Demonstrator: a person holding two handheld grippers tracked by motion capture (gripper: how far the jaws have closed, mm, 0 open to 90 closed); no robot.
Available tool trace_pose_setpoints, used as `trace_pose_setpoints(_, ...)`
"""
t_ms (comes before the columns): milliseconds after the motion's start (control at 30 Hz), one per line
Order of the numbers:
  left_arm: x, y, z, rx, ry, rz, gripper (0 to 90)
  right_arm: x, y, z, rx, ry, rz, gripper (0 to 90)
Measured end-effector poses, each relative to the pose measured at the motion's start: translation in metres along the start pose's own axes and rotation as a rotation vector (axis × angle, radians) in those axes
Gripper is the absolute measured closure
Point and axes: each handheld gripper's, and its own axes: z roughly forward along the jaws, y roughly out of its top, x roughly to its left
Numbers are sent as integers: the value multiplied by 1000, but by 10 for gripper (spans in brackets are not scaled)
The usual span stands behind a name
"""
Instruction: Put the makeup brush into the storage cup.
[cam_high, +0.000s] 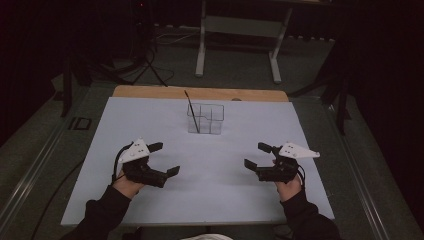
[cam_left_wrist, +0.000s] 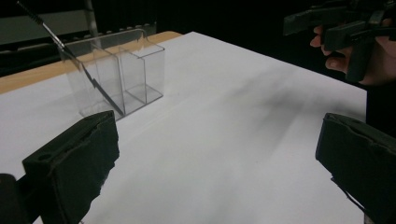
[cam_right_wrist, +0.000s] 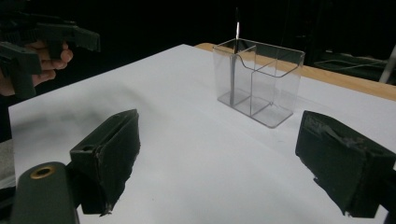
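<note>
A clear plastic organizer box (cam_high: 205, 118) with inner dividers stands near the far middle of the white sheet (cam_high: 150, 125). A thin dark stick, perhaps a brush (cam_high: 191, 111), leans in its left compartment and pokes out above the rim. In the left gripper view the box (cam_left_wrist: 116, 74) is ahead at the upper left with the brush (cam_left_wrist: 70, 53) slanting through it. In the right gripper view the box (cam_right_wrist: 259, 79) is ahead and the brush (cam_right_wrist: 235, 51) stands nearly upright. My left gripper (cam_high: 164, 159) and right gripper (cam_high: 257, 155) are both open, empty, low over the near part of the sheet.
The white sheet covers a wooden tabletop (cam_high: 150, 92) whose far edge shows as a tan strip. Beyond the table stand a white-legged bench frame (cam_high: 238, 30) and dark tripod legs (cam_high: 150, 65). Cables lie on the grey floor.
</note>
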Motion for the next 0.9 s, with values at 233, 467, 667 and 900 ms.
trace_pose_setpoints(233,-3,-12,-1,1,20,-10,2,0,0,0,2,1,-2,135)
trace_pose_setpoints(467,-6,-23,0,16,85,6,2,0,0,0,1,6,-2,136)
trace_pose_setpoints(667,-6,-26,-1,5,81,7,3,1,-1,0,5,10,-5,136)
trace_pose_setpoints(900,-6,-34,-5,6,121,23,3,-1,-3,0,8,8,-1,137)
